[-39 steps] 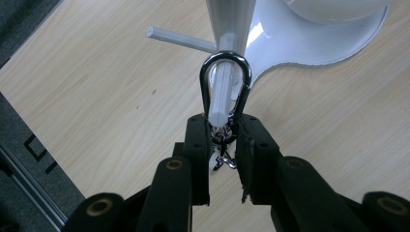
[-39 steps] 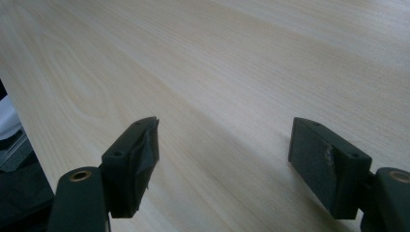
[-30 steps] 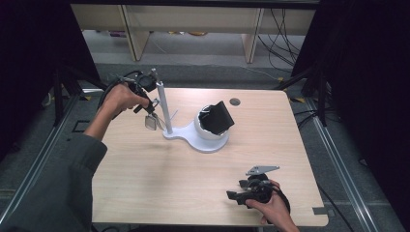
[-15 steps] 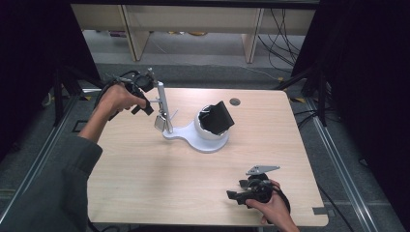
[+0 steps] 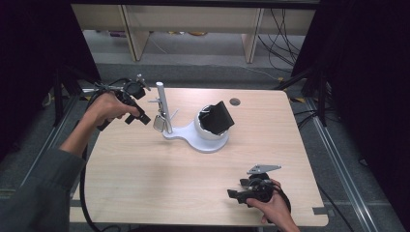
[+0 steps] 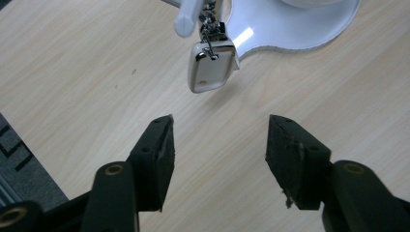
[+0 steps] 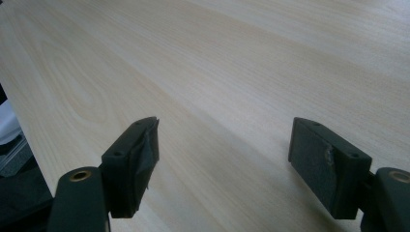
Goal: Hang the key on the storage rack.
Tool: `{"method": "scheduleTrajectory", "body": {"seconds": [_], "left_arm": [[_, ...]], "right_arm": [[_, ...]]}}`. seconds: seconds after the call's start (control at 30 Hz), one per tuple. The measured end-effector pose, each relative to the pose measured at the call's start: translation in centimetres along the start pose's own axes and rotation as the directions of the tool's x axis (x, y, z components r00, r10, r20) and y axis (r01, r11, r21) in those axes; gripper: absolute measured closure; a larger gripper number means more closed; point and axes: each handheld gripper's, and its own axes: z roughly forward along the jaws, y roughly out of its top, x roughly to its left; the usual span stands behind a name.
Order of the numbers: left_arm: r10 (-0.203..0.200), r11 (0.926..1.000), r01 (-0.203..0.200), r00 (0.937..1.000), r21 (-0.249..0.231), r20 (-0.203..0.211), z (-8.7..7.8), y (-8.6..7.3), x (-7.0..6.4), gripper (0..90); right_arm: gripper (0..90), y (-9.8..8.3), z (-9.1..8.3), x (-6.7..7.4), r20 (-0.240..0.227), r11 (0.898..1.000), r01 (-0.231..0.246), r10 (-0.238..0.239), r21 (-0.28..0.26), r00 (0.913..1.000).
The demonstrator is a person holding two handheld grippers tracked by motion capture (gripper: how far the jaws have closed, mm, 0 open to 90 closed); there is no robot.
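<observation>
White tag (image 6: 211, 67) on the stand (image 5: 193, 137) — no writing readable — faces the left gripper (image 6: 220, 145).

One white stand (image 5: 193, 137), one tag (image 6: 211, 70) hanging on it just ahead of the left claw (image 6: 220, 140), two claws, one table (image 5: 145, 183)

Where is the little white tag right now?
In the high view the white tag hangs from the post of the white stand, left of the middle, just ahead of the open left gripper.

White tag (image 6: 211, 67) hangs from stand's hook (image 6: 209, 30), apparently free.
</observation>
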Motion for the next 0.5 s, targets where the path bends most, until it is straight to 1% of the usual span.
{"method": "scheduleTrajectory", "body": {"seconds": [0.07,0.1,0.13,0.17,0.2,0.23,0.27,0.3,0.33,0.37,0.4,0.43,0.47,0.5], "left_arm": [[-0.012,0.9998,0.012,0.9999,-0.014,0.013,-0.1,-0.5,-0.2,40.5],[-0.012,0.9998,0.012,0.9999,-0.014,0.013,-0.1,-0.5,-0.2,38.5],[-0.013,0.9997,0.013,0.9999,-0.018,0.01,-0.1,-0.7,-0.2,38.5],[-0.023,0.9996,0.023,0.9996,-0.016,0.014,-0.1,-1.1,-0.3,35.0],[-0.022,0.9995,0.022,0.9995,-0.024,0.023,0.0,-1.4,-0.4,34.6],[-0.022,0.9995,0.022,0.9995,-0.024,0.023,0.0,-1.4,-0.4,33.7],[-0.018,0.9995,0.019,0.9994,-0.026,0.031,0.0,-1.8,-0.7,32.7],[-0.004,0.9996,0.005,0.9996,-0.028,0.027,0.1,-2.0,-0.8,32.0],[-0.002,0.9995,0.003,0.9995,-0.031,0.031,0.1,-2.2,-1.0,31.1],[-0.006,0.9994,0.008,0.999,-0.033,0.044,0.2,-2.4,-1.2,30.5],[0.002,0.9993,-0.001,0.9991,-0.037,0.042,0.3,-2.7,-1.3,30.0],[-0.006,0.9989,0.008,0.9991,-0.047,0.042,0.4,-2.9,-1.6,29.6],[0.009,0.9992,-0.007,0.9989,-0.039,0.046,0.4,-3.1,-1.7,29.1],[0.009,0.9992,-0.007,0.9989,-0.039,0.046,0.4,-3.1,-1.7,28.4]], "right_arm": [[27.6,0.0,-0.1,0.0,-0.002,1.0,-0.005,0.005,0.0,1.0],[27.6,0.0,-0.1,0.0,-0.002,1.0,-0.005,0.005,0.0,1.0],[27.6,0.0,-0.1,0.0,-0.002,1.0,-0.004,0.004,-0.001,1.0],[27.6,0.0,-0.1,0.0,-0.001,1.0,-0.007,0.007,-0.003,1.0],[27.5,0.0,-0.1,-0.1,0.001,1.0,0.0,0.0,-0.007,1.0],[27.5,0.0,-0.1,-0.1,0.001,1.0,0.0,0.0,-0.007,1.0],[27.6,0.0,-0.2,-0.2,0.002,1.0,-0.004,0.004,-0.009,1.0],[27.5,0.0,-0.1,-0.3,-0.01,1.0,0.0,-0.001,-0.02,1.0],[27.5,0.0,-0.1,-0.2,-0.007,1.0,-0.008,0.008,-0.013,0.9999],[27.5,0.0,-0.2,-0.2,0.004,1.0,-0.002,0.002,-0.014,1.0],[27.5,0.0,-0.1,-0.2,0.002,1.0,0.001,-0.001,-0.01,1.0],[27.5,0.0,-0.1,-0.1,-0.001,1.0,-0.004,0.004,-0.008,1.0],[27.5,0.0,-0.1,0.1,-0.001,1.0,-0.018,0.018,-0.001,0.9998],[27.5,0.0,0.1,0.1,-0.01,1.0,-0.021,0.021,-0.015,0.9997]]}}
